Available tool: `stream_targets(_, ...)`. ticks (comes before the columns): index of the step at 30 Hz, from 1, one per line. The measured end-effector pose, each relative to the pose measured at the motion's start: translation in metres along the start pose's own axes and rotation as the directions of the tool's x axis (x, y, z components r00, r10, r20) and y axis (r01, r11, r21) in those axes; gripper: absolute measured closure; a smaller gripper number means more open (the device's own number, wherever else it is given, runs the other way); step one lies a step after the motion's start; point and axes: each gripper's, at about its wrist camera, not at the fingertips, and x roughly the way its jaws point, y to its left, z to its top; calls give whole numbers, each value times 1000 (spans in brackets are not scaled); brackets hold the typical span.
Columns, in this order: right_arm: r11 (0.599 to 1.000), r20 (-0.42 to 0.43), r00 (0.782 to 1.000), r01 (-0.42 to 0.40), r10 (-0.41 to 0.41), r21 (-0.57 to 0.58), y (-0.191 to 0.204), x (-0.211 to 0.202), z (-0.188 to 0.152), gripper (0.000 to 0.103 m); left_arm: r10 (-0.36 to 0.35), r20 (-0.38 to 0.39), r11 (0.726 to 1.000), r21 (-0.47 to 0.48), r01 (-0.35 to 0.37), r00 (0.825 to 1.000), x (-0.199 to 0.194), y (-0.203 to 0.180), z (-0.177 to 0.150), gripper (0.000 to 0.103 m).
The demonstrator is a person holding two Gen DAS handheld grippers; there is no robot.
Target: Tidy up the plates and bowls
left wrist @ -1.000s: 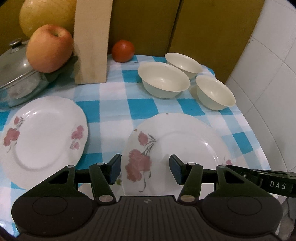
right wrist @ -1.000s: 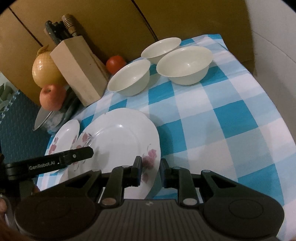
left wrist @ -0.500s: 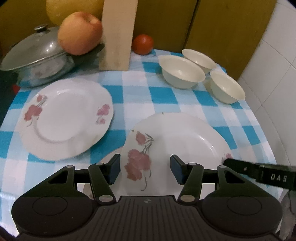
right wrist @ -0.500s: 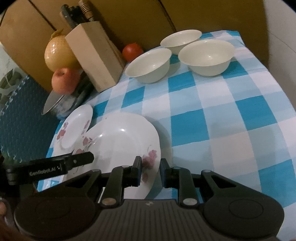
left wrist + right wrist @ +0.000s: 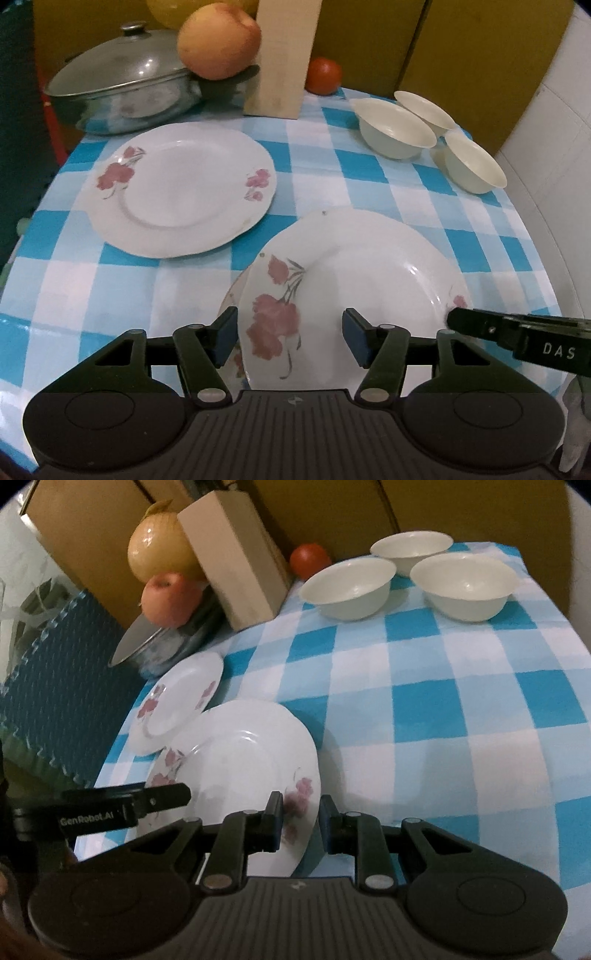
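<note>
The right gripper (image 5: 301, 821) pinches the tilted plate's (image 5: 240, 760) rim at lower centre while the left gripper (image 5: 290, 334) spreads wider, so the plate could slip and chip.

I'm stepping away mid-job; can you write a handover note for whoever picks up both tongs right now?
Left tongs: jaws opening, not gripping the near plate between them.
Right tongs: shut on that plate's rim, plate tilted.
Second plate lies flat on the cloth near the pot; three bowls sit unstacked at the far corner.
Done: nothing visibly stacked.
Left: stack the plates, nest the bowls.
</note>
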Motion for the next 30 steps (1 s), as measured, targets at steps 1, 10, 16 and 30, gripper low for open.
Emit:
stream_targets(1,1000,-4,1000,-1,1,-10,2,1,-2,82,3,2,1000,-2,-3,1000,-2,1,-1,35)
stream_targets(10,997,-5,1000,17,-17,-72,16,6,-9,78,32,8,999,4,-32,999,-8,7,-10,33)
stream_targets(16,993,1,999,32,-32,-109,22,6,-11,75,33,6,999,-3,-33,999,-10,10,-13,33)
stream_targets(30,998,85,996,14,-9,-69,26,1,24,75,90,72,984,-164,-77,993,-27,48,8,28)
